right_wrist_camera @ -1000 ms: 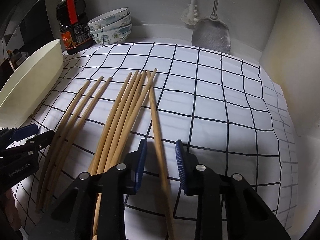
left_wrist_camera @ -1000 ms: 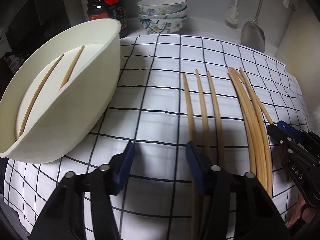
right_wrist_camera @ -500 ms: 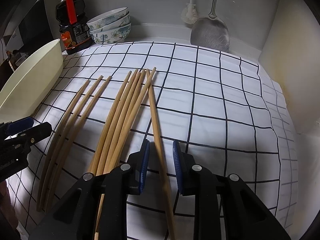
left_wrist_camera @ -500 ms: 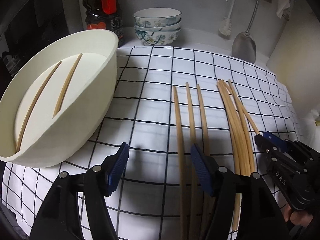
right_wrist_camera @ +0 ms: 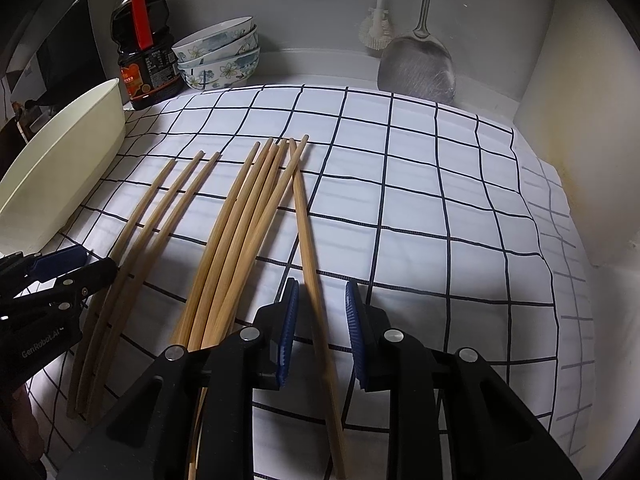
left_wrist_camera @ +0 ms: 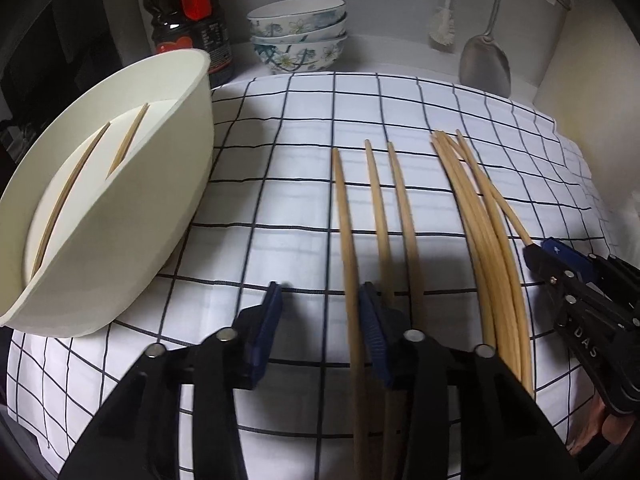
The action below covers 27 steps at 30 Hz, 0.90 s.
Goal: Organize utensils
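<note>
From the left wrist, our left tool (left_wrist_camera: 320, 300) has just been narrowing its jaws, which stand parted around the leftmost of three loose wooden chopsticks (left_wrist_camera: 378, 216) on the black-checked white cloth (left_wrist_camera: 288, 184); whether its pads touch the stick we cannot tell. Two chopsticks already lie in the cream oval plastic tray (left_wrist_camera: 188, 152) at the counter's left edge.

From the right wrist, our right tool (right_wrist_camera: 320, 300) straddles one splayed pale wooden chopstick (right_wrist_camera: 306, 232) beside the bundle of five chopsticks (right_wrist_camera: 244, 220), jaws parted, not pressing. We judge picking is in hand; next comes closing, lifting, carrying to the tray.
</note>
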Motion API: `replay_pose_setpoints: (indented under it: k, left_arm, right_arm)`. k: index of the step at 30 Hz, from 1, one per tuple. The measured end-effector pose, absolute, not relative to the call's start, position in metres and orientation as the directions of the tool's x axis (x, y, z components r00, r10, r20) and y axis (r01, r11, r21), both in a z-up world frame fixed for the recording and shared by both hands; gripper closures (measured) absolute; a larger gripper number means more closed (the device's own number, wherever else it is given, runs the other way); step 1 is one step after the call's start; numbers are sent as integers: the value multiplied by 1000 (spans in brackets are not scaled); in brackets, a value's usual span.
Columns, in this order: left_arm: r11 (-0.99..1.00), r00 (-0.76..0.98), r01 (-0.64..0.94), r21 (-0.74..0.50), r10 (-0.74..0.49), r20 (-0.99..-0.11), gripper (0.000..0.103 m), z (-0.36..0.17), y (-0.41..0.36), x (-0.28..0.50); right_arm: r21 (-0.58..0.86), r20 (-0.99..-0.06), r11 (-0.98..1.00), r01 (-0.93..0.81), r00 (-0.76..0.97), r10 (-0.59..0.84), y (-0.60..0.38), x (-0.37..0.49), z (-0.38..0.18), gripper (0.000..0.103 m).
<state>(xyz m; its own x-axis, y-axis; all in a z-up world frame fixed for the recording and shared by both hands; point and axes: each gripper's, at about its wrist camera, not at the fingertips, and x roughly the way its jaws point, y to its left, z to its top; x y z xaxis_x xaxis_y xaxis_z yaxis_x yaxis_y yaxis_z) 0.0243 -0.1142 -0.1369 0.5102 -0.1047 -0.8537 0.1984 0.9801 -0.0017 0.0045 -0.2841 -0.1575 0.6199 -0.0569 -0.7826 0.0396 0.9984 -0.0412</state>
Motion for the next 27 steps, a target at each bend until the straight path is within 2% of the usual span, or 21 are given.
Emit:
replay_pose_setpoints:
  k: [1,3,5,13,20,27]
  left_arm:
    - [977,507,211,-5,-114,-854,82,-136,-117,24]
    - [973,500,232,-8,-126,-857,95,-136,-122,23]
    - [973,497,232,-7,-125,-859,96,-135,-123,23]
    - [972,459,228,-59,-161,-873,96,-127,-114,25]
    - [965,484,243,-100,-210,-850,96,-87,-100,29]
    - [965,533,232,-124,-233,-814,96,-38,-59,34]
  right_arm:
    - [-42,-783,998,38,619,-57,-284,5,-158,81]
    - [-35,-786,999,32,616,-48,-284,5,-157,93]
    - [-46,-789,998,32,612,-56,-284,6,-157,97]
    - [41,-785,994,97,619,-27,-296,-6,-149,97]
    - [110,-756,981,161,654,-23,-306,-23,-110,97]
    - [144,-732,982,125,681,21,-273,-31,-71,97]
